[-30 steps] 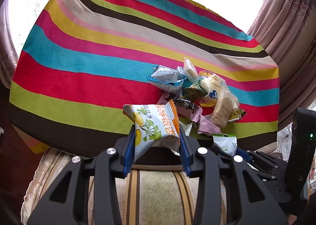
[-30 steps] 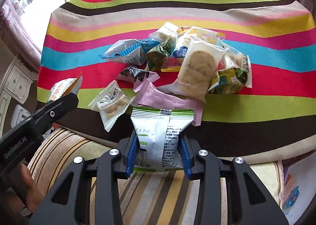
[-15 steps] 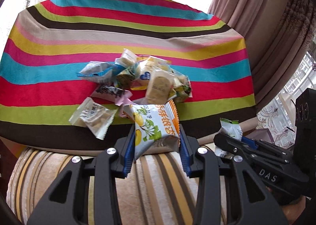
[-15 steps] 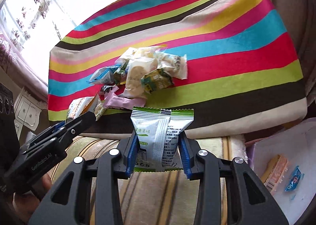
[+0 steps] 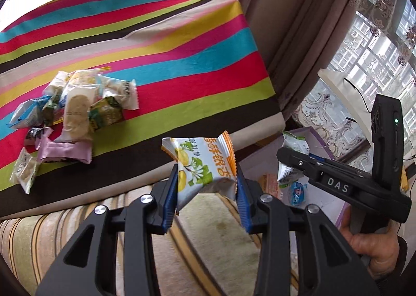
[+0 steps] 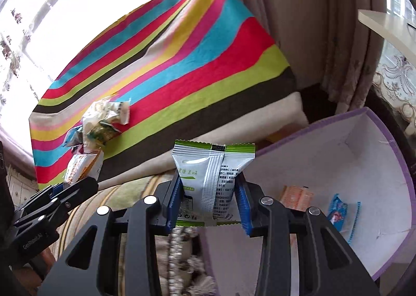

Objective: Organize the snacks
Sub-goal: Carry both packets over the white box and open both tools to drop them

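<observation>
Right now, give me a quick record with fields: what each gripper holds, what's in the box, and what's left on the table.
left gripper: shut on orange-edged snack packet
right gripper: shut on green-and-white snack packet
purple box: open, white inside; holds an orange packet and a blue packet
striped tablecloth: pile of snack packets near its front edge
below grippers: striped sofa cushion

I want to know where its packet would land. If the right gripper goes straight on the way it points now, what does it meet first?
Probably the purple box: the right gripper, shut on the green-and-white packet, points over its near rim. Depth is unclear, so the striped tablecloth's edge is also possible.
</observation>
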A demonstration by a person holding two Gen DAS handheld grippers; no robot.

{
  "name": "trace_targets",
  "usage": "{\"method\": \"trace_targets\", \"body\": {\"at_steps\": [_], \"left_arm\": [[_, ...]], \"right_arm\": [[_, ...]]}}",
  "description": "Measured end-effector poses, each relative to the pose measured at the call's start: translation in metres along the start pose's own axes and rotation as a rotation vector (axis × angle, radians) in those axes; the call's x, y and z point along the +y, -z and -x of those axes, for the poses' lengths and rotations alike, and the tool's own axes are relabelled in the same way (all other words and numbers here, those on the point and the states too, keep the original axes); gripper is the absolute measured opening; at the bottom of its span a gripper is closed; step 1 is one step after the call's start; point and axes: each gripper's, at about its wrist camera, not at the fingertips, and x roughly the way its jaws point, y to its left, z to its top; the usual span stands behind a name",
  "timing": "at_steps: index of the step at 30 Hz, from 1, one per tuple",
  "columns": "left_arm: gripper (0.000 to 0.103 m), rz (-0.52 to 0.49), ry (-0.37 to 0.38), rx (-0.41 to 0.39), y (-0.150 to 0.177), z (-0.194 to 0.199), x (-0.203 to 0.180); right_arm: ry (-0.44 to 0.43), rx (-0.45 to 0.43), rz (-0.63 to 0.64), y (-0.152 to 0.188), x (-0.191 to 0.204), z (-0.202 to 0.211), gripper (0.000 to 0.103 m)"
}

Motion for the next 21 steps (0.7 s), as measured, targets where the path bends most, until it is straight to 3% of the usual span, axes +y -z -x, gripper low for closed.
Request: {"method": "trace_targets", "body": {"at_steps": [6, 14, 21], "left_arm": [[0.039, -0.061, 0.072, 0.059, -0.002, -0.025, -0.038], [0.041, -0.105, 0.136, 0.12, -0.002, -0.044, -0.063], [0.067, -0.122, 0.17, 0.162, -0.003, -0.056, -0.073]], "right_arm": [[0.08, 0.002, -0.062, 0.003, -0.054, -0.001, 0.038], [0.178, 0.004, -0.063, 0.01, -0.076, -0.001, 0.042], [0.162, -0.008, -0.04, 0.014, -0.076, 0.004, 0.073]]}}
